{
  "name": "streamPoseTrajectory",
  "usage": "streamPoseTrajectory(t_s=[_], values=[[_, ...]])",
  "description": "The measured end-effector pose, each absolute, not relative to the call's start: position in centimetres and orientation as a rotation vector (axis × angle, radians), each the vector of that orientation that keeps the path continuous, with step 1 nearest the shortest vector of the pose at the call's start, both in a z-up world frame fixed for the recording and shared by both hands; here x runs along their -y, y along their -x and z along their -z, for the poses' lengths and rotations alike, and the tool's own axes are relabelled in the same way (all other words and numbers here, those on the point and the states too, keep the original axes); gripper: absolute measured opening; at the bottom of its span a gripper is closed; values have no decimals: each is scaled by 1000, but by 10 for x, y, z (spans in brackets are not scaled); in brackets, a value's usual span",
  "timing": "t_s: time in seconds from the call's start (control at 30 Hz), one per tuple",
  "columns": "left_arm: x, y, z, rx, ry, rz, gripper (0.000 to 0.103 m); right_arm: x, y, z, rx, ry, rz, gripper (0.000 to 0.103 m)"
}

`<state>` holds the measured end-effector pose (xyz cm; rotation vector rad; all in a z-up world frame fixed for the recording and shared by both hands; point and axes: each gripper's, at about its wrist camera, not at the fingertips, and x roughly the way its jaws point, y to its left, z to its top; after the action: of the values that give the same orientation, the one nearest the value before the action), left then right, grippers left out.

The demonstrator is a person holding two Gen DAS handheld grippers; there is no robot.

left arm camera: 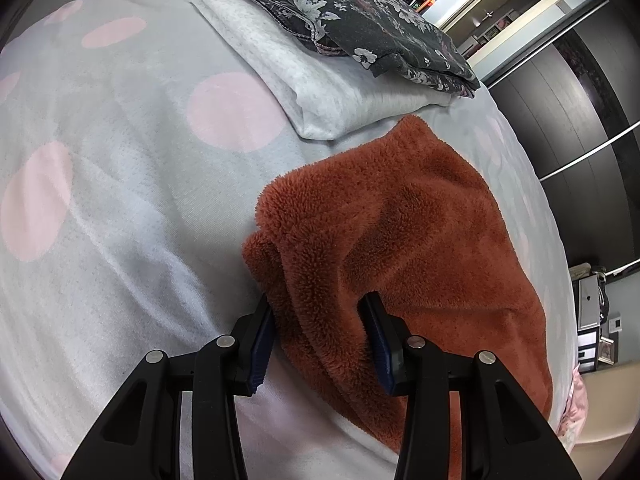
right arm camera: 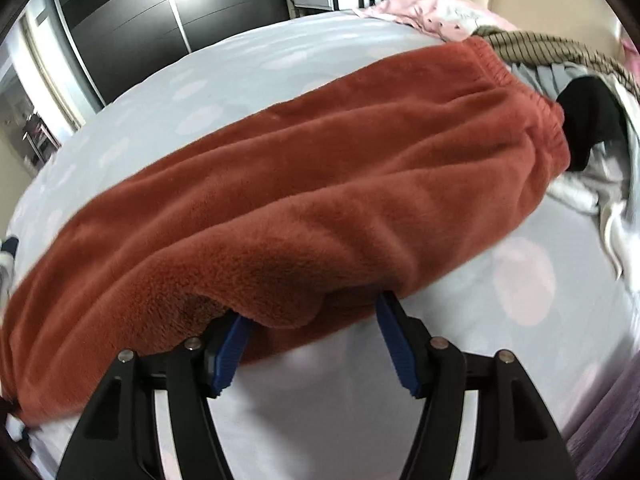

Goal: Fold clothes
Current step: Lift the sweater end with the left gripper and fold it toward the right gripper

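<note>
Fleece, rust-red and thick, lies stretched across a bed whose grey cover is dotted with pale pink circles. This fleece garment looks like a pair of soft trousers: in the right wrist view a gathered waistband sits at about two o'clock, and the cloth runs down to eight o'clock.

The left tongs are closed on a bunched edge of the fleece, with folds of it pressed between the blue pads. The right tongs stand wide, not gripping; the fleece edge drapes over the tips of their fingers, and bare bedcover shows in the gap behind them.

As for progress, two pieces seem finished: at twelve o'clock in the left wrist view a folded white garment lies flat with a folded dark flowered garment stacked on top. The fleece appears doubled lengthwise but not yet folded short. An unsorted heap waits at two to three o'clock in the right wrist view, beside the waistband, with striped, black, grey and white cloth in it, so much is probably left.

How many layers the fleece has is hard to judge. Its far end runs out of view at lower left, the right fingertips are hidden beneath it, and that picture is slightly blurred.
</note>
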<state>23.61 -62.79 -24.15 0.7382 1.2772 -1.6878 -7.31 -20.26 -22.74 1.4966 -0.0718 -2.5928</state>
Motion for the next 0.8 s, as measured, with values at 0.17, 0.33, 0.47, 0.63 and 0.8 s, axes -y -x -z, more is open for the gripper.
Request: streamPoseTrajectory(t_s=[0.17,0.33,0.47,0.63,0.8], values=[[628,-236,242,-1280,-737,1689,44,251,61,230,-237,-1405,2538,63],[630,-236,242,-1280,-738,1698,44,227,73,232,-264,-1417,2703,61],[630,-237,242,-1286,-731,1696,44,206,72,237,-123,-1489,2591,33],[630,-244,240,-1306,-695,1699,38,183,53,216,-41,-1539,2397,18],[627,-252,233,-1309,-661,1686,26,169,43,202,-134,-1579,2235,16]])
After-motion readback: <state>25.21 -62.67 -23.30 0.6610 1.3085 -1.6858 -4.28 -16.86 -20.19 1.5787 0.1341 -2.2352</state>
